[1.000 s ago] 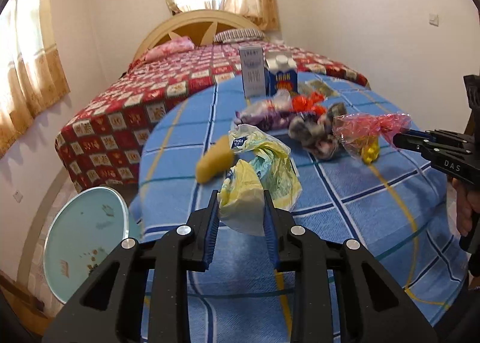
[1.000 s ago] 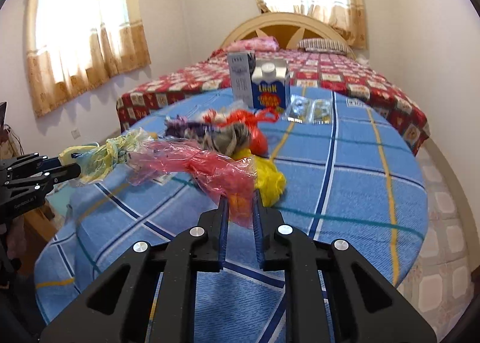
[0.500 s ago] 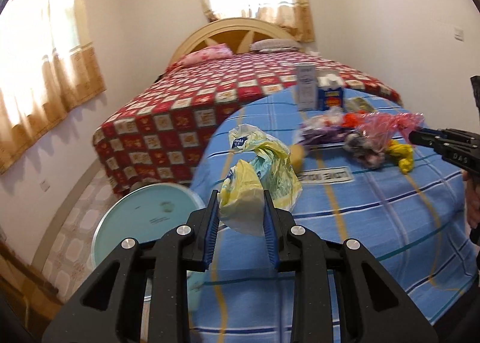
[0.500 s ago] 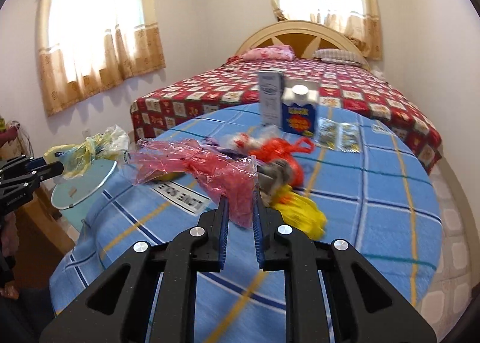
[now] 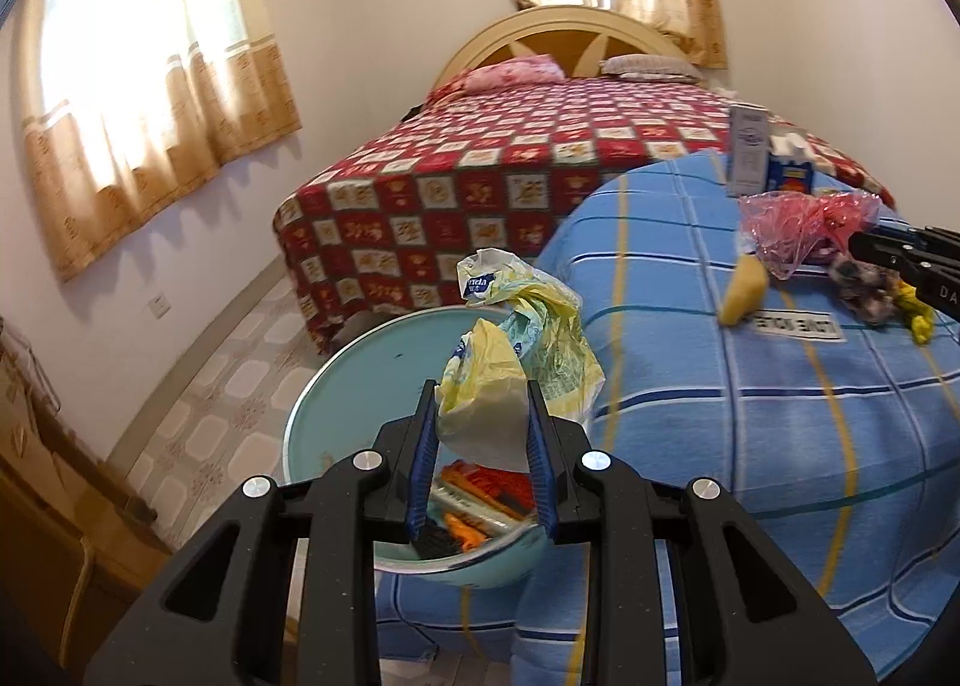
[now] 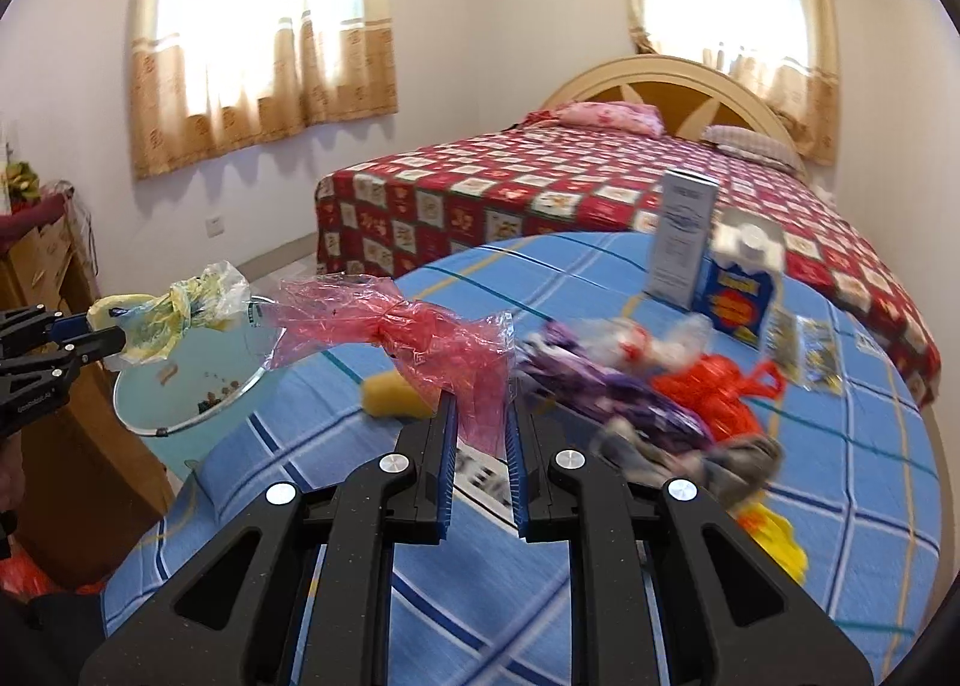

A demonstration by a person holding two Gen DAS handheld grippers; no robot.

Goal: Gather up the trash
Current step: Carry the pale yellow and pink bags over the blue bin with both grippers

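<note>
My left gripper [image 5: 480,422] is shut on a crumpled yellow-green plastic bag [image 5: 528,350] and holds it over the light blue trash bin [image 5: 360,386], which has trash at its bottom. The bag [image 6: 174,314] and bin [image 6: 180,386] also show in the right wrist view. My right gripper [image 6: 478,416] is shut on a pink plastic bag [image 6: 420,338] above the blue-clothed table [image 6: 840,506]; that bag also shows at the right in the left wrist view [image 5: 792,224].
On the table lie a yellow sponge [image 6: 390,395], a purple wrapper [image 6: 606,386], a red bag [image 6: 720,398], a yellow bag [image 6: 774,542], a grey carton [image 6: 684,242] and a blue milk carton [image 6: 744,284]. A bed [image 5: 540,164] stands behind. A wooden cabinet [image 6: 72,386] stands at the left.
My left gripper has swung left off the table with the yellow-green bag to above the bin. My right gripper has moved left over the table with the pink bag.
</note>
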